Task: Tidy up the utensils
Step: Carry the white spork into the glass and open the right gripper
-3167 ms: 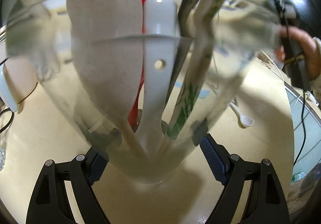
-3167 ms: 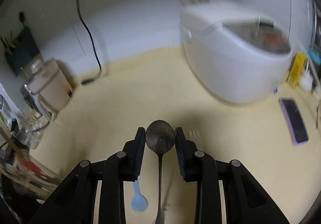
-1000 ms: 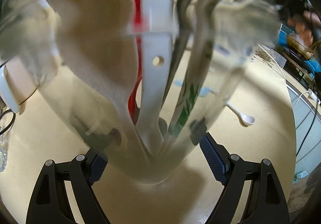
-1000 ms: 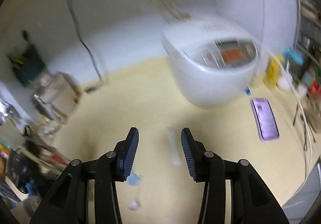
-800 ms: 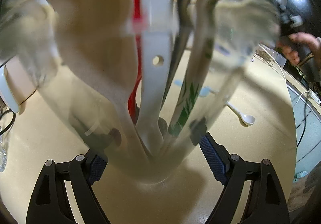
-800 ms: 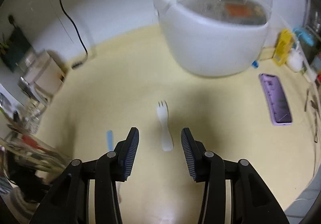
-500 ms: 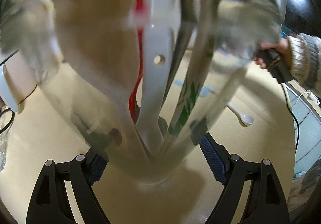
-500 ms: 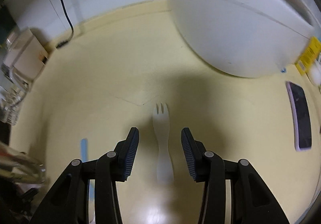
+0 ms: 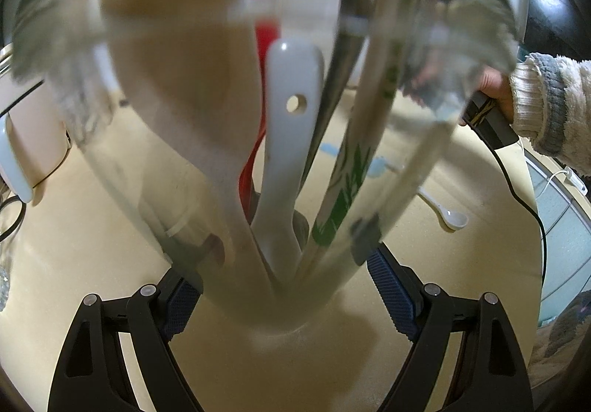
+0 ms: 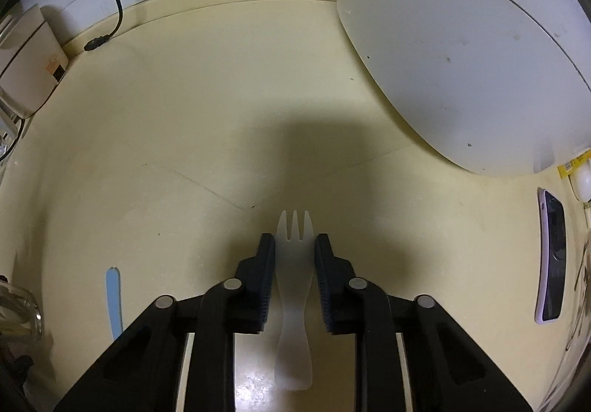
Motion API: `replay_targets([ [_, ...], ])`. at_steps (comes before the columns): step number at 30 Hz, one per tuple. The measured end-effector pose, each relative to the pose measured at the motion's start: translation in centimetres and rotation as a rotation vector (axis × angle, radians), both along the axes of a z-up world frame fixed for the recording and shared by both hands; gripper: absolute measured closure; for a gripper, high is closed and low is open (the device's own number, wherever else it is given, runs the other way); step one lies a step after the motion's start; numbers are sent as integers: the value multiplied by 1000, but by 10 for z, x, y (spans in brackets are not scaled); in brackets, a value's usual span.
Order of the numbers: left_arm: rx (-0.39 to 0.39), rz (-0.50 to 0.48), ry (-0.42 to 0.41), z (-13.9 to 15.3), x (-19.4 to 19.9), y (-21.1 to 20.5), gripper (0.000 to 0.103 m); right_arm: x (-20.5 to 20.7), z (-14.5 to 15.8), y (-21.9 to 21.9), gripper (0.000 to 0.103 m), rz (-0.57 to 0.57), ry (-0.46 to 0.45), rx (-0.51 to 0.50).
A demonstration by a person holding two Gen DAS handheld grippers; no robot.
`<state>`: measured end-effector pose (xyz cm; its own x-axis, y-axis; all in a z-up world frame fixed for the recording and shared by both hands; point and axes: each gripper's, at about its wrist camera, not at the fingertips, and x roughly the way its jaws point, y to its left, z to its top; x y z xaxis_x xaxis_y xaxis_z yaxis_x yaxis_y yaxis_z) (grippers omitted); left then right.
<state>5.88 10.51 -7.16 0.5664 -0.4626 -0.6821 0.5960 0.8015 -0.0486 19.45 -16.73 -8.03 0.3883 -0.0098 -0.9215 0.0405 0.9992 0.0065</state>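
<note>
White plastic fork lay low in the frame between your right gripper's closing jaws, untouched; keep them centred on its neck.

Your left gripper stood clamped on the glass jar.

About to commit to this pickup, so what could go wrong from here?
The right gripper is closing around the white plastic fork, which lies flat on the counter; thin and light, it may slip or flip out. The glass clamped by the left gripper is crowded, so insertion could snag.

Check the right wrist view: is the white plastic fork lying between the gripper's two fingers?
Yes, the white fork lies flat on the counter between the closing right gripper fingers.
</note>
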Motion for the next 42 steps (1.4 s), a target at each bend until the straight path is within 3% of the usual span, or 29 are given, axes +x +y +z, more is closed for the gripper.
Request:
replay_targets([
  [6, 0, 1, 0, 0, 0, -1, 16, -29, 27, -2, 82, -8, -112, 74],
  [13, 0, 1, 0, 0, 0, 0, 16, -77, 105, 17, 81, 26, -327, 201],
  [19, 0, 0, 0, 0, -1, 0, 16, -110, 183, 66, 81, 147, -512, 462],
  [25, -2, -1, 2, 1, 0, 3, 16, -108, 219, 139, 81, 292, -590, 664],
  [30, 1, 0, 0, 0, 0, 1, 16, -109, 220, 191, 81, 375, -607, 650],
  [34, 1, 0, 0, 0, 0, 1, 16, -116, 203, 219, 81, 404, -595, 568],
  [38, 1, 0, 0, 0, 0, 0, 16, -123, 183, 230, 81, 407, -614, 448],
  [42, 1, -1, 0, 1, 0, 1, 16, -130, 174, 230, 81, 401, -643, 390],
])
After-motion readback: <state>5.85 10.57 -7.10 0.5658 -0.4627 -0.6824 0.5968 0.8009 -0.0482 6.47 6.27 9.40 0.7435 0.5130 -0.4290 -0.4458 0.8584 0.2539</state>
